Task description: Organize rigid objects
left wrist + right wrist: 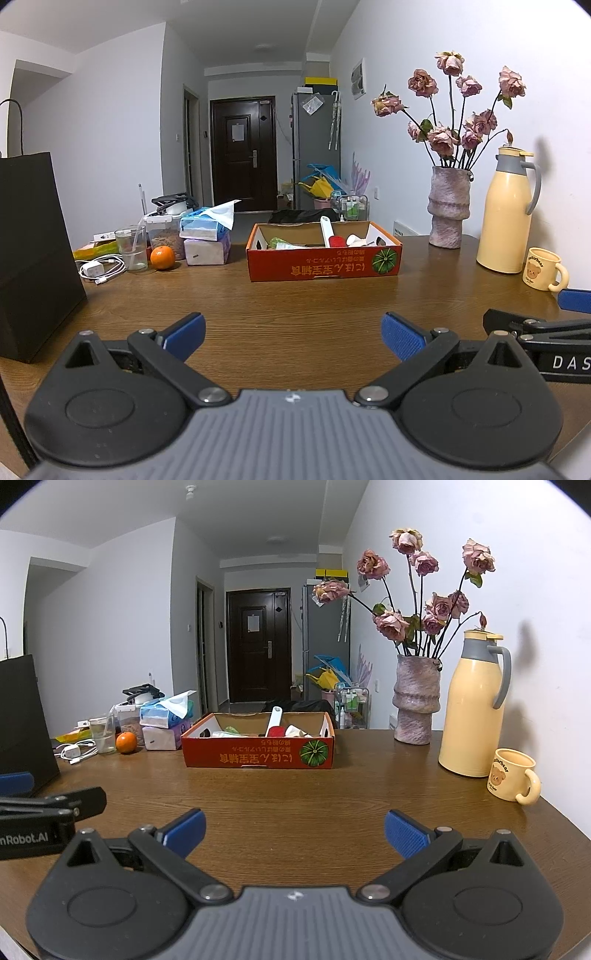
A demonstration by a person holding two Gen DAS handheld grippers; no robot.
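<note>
Hovering low over the near edge of the brown wooden desk, the left gripper has its blue-padded jaws spread wide with nothing between them. The right gripper sits just beside it to the right, also spread wide and empty; its black arm and one blue pad show at the right edge of the left wrist view.

Farther along the desk, near its middle, stands a shallow red cardboard box with a green pumpkin printed on its front. Inside it lie several rigid items: a white handled tool leaning upright against a red cylinder, a small white cup-like piece and a greenish object; the rest is too small to tell.

To the left of the box are stacked tissue packs, an orange, a clear glass and a white charger with cable. A black paper bag stands at the near left. At the far right are a rough pink vase of dried roses, a yellow thermos jug and a yellow bear mug, set near one another along the wall.
</note>
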